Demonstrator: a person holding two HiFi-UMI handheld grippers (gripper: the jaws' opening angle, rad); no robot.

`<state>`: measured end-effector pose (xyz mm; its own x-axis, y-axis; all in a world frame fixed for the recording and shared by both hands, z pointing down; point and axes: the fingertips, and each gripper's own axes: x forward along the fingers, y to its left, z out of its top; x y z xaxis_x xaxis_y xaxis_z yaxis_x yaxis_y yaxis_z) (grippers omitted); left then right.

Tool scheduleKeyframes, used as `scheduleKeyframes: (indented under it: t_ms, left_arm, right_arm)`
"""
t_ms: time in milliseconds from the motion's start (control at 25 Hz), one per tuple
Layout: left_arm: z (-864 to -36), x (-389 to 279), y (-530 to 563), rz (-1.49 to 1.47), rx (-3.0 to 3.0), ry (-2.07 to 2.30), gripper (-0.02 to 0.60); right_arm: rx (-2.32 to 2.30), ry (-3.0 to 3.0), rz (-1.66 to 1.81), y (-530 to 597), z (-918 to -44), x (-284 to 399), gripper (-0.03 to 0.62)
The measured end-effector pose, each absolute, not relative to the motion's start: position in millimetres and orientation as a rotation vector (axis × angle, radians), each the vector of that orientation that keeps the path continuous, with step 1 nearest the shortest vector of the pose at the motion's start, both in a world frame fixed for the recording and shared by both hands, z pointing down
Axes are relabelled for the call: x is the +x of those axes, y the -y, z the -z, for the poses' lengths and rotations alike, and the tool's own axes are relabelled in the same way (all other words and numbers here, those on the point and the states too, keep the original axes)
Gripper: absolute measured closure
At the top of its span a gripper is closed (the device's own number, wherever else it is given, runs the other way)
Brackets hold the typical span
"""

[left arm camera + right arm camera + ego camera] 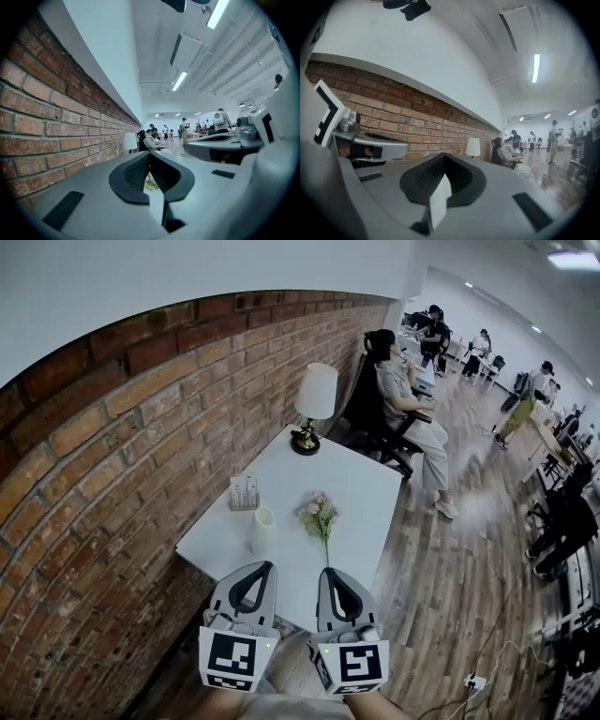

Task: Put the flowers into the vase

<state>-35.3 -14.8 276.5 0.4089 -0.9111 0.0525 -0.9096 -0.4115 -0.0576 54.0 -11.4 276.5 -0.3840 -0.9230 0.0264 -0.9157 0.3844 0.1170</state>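
A small bunch of pale pink flowers (319,515) with a long green stem lies flat on the white table (366,484). A white vase (263,529) stands upright just left of it, near the table's front edge. Both grippers hover side by side in front of that edge, pointing level toward the table and apart from the flowers and vase. The left gripper (265,566) is shut with nothing in it; in its own view (149,154) a bit of the flowers (150,183) shows through the loop of its jaws. The right gripper (326,572) (443,157) is shut and empty too.
A lamp (314,399) stands at the table's far end and a card holder (244,491) by the brick wall (112,456) on the left. A person sits on an office chair (403,390) beyond the table. Wooden floor stretches to the right, with a power strip (475,681).
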Motion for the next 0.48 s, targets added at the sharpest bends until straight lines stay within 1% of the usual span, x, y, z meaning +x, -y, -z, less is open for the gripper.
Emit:
scheduleKeyframes:
  t_ms: [480]
  left_arm:
    - [-286.8,-34.5,48.3,0.123,-2.675,-1.636,0.578]
  right_arm:
    - [1.727,2.487,0.126,37.0,-282.2,51.7,0.588]
